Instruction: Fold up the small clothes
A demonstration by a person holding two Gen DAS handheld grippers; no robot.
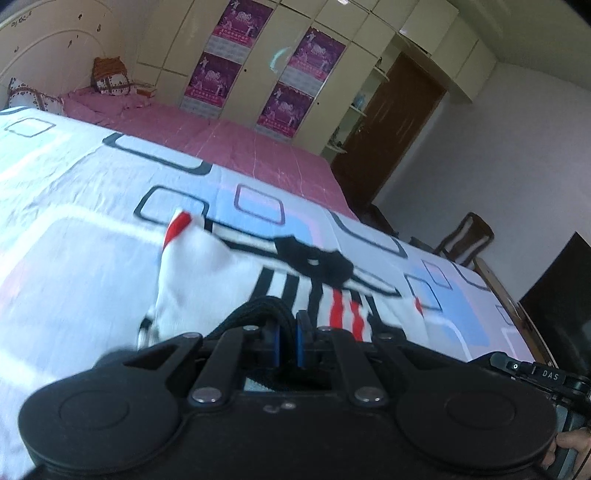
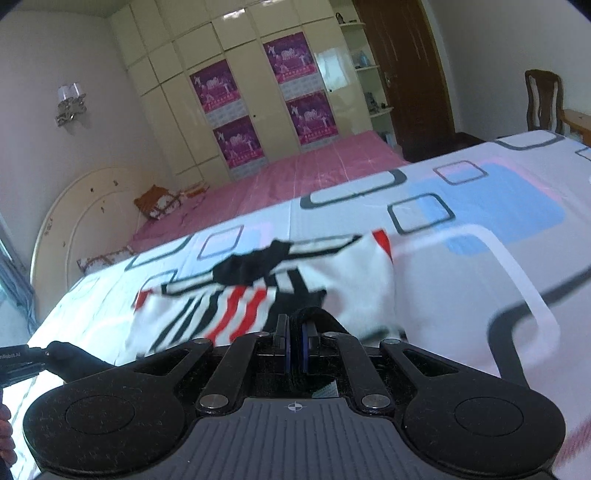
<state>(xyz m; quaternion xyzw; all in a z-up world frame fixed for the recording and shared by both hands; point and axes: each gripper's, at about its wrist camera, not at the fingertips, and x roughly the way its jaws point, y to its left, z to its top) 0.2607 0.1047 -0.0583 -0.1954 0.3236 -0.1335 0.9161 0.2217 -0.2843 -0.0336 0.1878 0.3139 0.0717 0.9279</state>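
White cotton with black and red wavy stripes fills the middle of both views: one small shirt (image 1: 236, 273) (image 2: 332, 280), lying on the bed's patterned sheet (image 1: 74, 206) (image 2: 480, 229) and lifted along its near black hem. My left tongs (image 1: 289, 345) have their two blue-padded fingers drawn nearly together, with a fold of the black hem pinched between them. My right tongs (image 2: 294, 347) are likewise almost closed, gripping a bunch of the same dark hem. So I hold one garment at two points, one in each of my two tongs.

Red trim marks a sleeve cuff at each side of the shirt, and a black collar sits on its far edge. In the left view the other tool's black body (image 1: 535, 373) shows at the right edge; in the right view the other tool (image 2: 44, 360) shows at the lower left.

Beyond the patterned sheet lies a pink bedspread (image 1: 236, 144) (image 2: 295, 166). At the head of the bed I count two cushions in the left view, one orange-brown (image 1: 109, 75) and one pale with dark hearts (image 1: 26, 96), against a cream headboard (image 1: 48, 44) (image 2: 74, 206). Four magenta posters (image 1: 316, 50) (image 2: 214, 86) hang on the cream wardrobe (image 1: 369, 26) (image 2: 162, 85). One brown door (image 1: 391, 122) (image 2: 402, 66) stands beside it, and one wooden chair (image 1: 467, 236) (image 2: 543, 99) sits near the foot of the bed. One wall lamp (image 2: 70, 101) appears in the right view.
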